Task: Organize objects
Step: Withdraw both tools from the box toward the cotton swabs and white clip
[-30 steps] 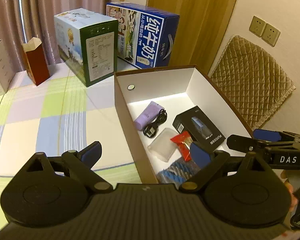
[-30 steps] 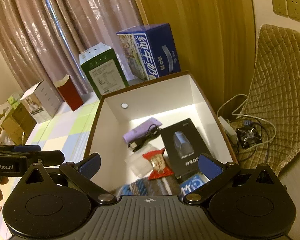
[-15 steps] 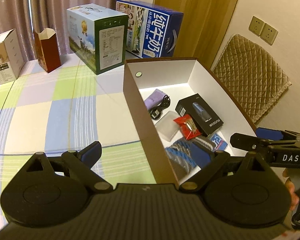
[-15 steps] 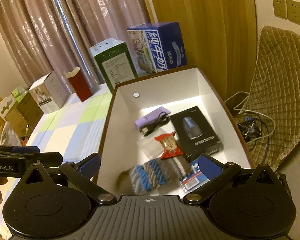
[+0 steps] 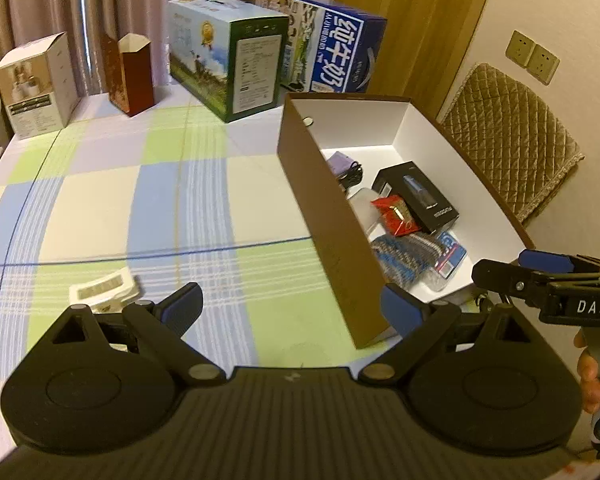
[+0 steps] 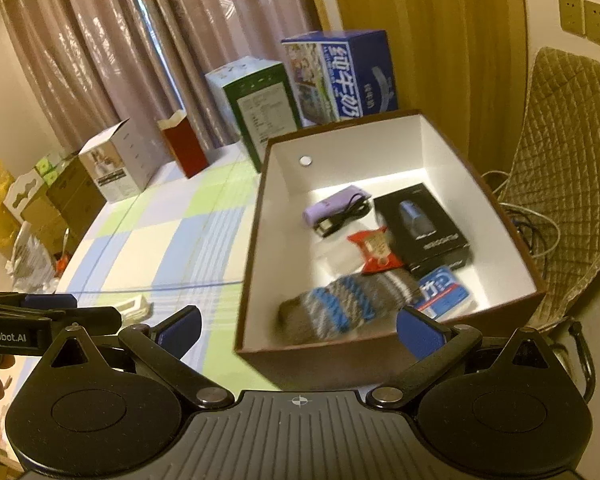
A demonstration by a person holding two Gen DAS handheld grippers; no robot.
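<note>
Both grippers have drawn back and up from the brown box [image 6: 452,136] since a second ago, so more tablecloth and a small white packet [image 5: 104,289] now show. Left gripper [image 5: 290,306]: fingers spread wide, nothing between them. Right gripper [image 6: 298,330]: likewise wide apart and empty.

Progress looks well advanced. Inside the box, nearest first: striped knit sock [image 6: 342,310], blue card pack [image 6: 444,290], red snack wrapper [image 6: 374,250], black carton [image 6: 424,226], purple device with its black cable [image 6: 332,208] at the far end.

Left to do, as a judgement: the white packet, lying flat on the checked tablecloth [image 5: 100,200] just beyond the left gripper's left finger, well left of the box.

Beyond, along the curtain: white carton [image 5: 36,84], red carton [image 5: 130,72], green-sided carton [image 5: 240,60], blue milk carton [image 5: 332,44]. The box's near left wall stands between the packet and its interior.
</note>
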